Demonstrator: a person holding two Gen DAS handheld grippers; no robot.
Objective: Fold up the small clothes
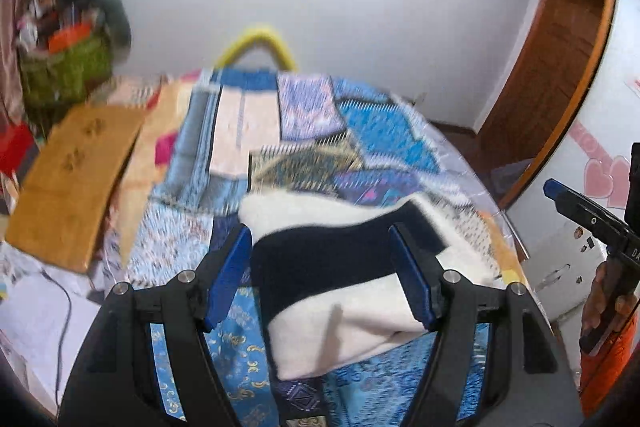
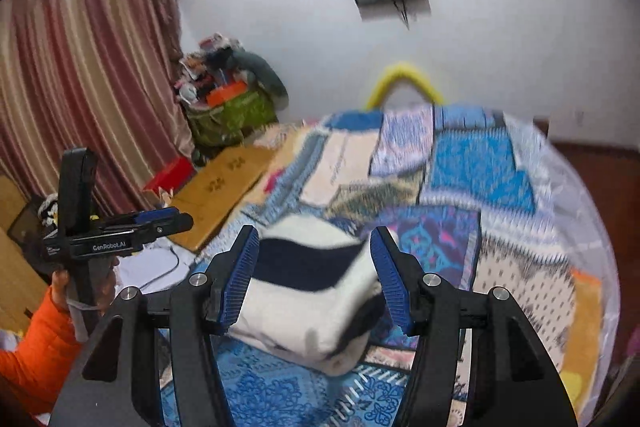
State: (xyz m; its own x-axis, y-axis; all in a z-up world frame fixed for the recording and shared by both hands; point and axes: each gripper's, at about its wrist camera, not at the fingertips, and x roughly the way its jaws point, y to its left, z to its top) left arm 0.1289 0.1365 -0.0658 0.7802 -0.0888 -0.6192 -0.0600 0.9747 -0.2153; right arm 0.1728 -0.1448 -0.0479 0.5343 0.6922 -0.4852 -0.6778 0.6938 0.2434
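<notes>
A folded white garment with a dark navy band (image 1: 340, 279) lies on the blue patchwork cloth that covers the table (image 1: 384, 131). My left gripper (image 1: 322, 275) is open, its blue pads on either side of the garment, above it and not gripping. The same garment shows in the right wrist view (image 2: 312, 291). My right gripper (image 2: 316, 279) is open too, its pads astride the fold. Each gripper also shows in the other's view: the right one at the far right (image 1: 592, 223), the left one at the far left (image 2: 120, 231). Both frames are blurred by motion.
A brown cardboard sheet (image 1: 68, 179) lies at the table's left edge. A green bag of clutter (image 2: 228, 107) stands by the striped curtain (image 2: 80, 87). A yellow loop (image 2: 404, 83) rises behind the table. A wooden door frame (image 1: 560, 67) is at the right.
</notes>
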